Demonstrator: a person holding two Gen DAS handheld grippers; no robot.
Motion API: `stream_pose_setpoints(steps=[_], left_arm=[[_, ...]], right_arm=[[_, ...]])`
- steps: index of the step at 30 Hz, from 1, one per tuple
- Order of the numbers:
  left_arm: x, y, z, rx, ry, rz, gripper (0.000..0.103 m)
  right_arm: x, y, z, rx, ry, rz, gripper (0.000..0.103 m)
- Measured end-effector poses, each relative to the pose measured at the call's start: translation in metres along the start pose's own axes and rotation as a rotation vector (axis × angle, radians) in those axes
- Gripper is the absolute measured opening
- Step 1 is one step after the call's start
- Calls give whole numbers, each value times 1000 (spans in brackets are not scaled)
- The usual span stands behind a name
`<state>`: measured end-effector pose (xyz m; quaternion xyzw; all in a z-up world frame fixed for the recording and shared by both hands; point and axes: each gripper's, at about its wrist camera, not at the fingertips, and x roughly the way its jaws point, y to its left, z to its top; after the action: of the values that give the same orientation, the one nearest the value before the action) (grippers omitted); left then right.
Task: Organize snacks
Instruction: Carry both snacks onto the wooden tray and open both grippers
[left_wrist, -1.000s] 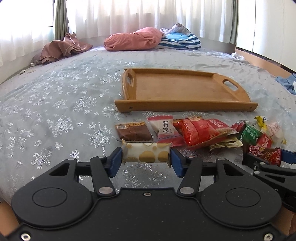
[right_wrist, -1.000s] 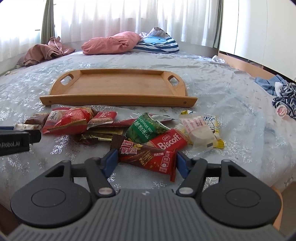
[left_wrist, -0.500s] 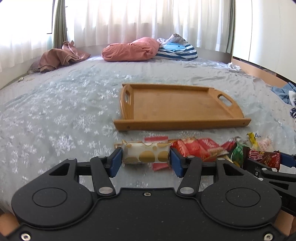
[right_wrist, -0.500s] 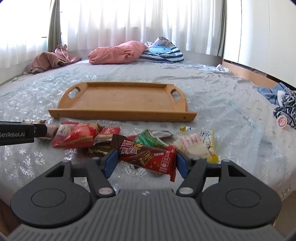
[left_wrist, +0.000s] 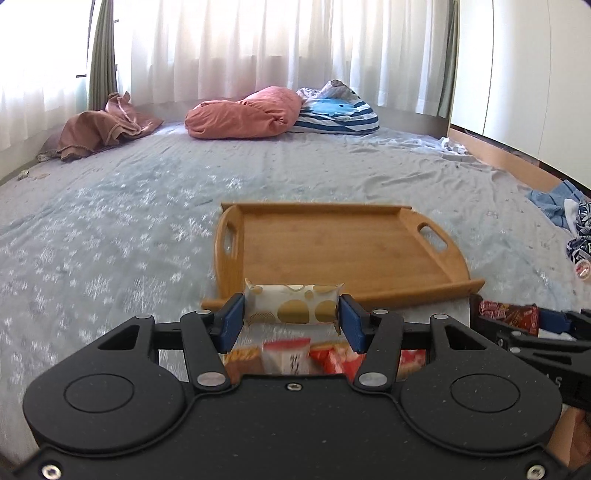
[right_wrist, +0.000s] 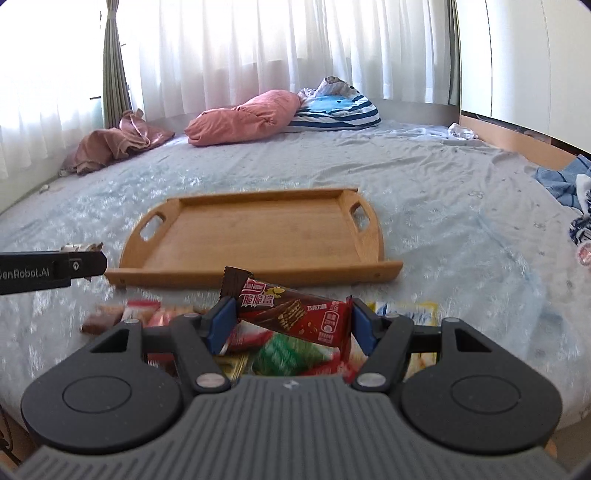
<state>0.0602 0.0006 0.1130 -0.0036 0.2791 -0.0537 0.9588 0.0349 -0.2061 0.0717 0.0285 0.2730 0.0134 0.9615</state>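
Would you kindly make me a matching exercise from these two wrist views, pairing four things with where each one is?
Things
1. white snack pack with gold dots
2. red and brown chocolate wafer bar
3. wooden tray with cut-out handles
4. pink pillow

Places
A. at the far end of the bed, by the curtains
B. clamped in the right gripper
C. on the bedspread, nothing in it
D. clamped in the left gripper

Pairs: 1-D, 2-B, 3-C, 4-A
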Motion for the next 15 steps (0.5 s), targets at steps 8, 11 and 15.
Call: stream_pose_setpoints(steps=[8,11,15], left_arm=[[17,-1,38,-22,18,-19,52],[27,1,49,-33,33,-23,52],[46,5,63,-59,64,-35,52]], right_arm=[[19,-18,44,24,-5,48,68],[25,-23,58,21,-6,59,68],[41,-28,74,29,21,77,68]])
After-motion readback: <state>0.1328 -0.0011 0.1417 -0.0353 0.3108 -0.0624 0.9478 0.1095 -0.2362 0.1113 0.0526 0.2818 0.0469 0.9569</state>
